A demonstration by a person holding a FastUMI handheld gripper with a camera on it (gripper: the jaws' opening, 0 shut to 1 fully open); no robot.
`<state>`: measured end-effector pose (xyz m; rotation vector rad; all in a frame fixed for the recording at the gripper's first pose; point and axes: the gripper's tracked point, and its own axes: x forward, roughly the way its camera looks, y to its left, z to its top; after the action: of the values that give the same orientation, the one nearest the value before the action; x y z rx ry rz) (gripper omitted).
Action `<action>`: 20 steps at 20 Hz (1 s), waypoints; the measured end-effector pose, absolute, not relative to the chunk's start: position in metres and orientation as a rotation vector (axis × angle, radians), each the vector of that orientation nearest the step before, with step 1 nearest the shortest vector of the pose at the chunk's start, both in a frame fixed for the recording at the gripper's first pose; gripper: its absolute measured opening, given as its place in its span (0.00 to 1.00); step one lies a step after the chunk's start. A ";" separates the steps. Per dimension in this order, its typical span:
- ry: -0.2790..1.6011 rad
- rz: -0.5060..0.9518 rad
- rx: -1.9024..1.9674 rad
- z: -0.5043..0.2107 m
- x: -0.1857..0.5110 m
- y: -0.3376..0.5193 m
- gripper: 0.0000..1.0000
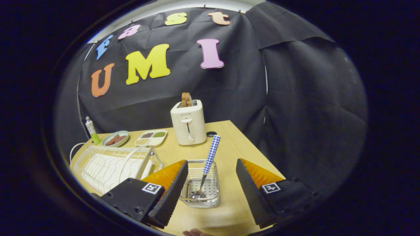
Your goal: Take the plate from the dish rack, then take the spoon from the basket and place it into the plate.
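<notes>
Gripper view | gripper (211, 183) wide open, holding nothing | basket (200, 183) between fingers on table (229, 209) | spoon (207, 167) standing in basket, bowl down, checked handle tilted toward toaster (188, 123) | rack (111, 165) beside left finger | plate not discernible

We see an even, rather soft light from above on the wooden table (229, 209); shadows are weak. The clear basket (200, 183) between the open fingers of the gripper (211, 193) shows small glints. Beyond the fingers the toaster (188, 126) is sharp. Straight lines bend strongly toward the borders, where the picture gets darker.
</notes>
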<state>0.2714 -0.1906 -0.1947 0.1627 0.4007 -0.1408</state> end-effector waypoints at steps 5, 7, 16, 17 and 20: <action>0.407 -0.168 0.241 -0.197 0.316 -0.206 0.68; 0.438 -0.140 0.245 -0.205 0.325 -0.199 0.45; 0.170 -0.137 0.110 -0.107 0.303 -0.177 0.16; 0.143 -0.118 0.088 -0.092 0.297 -0.167 0.16; 0.085 -0.099 0.040 -0.054 0.266 -0.141 0.16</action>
<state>0.2663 -0.1409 -0.0538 0.0400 0.0849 -0.0988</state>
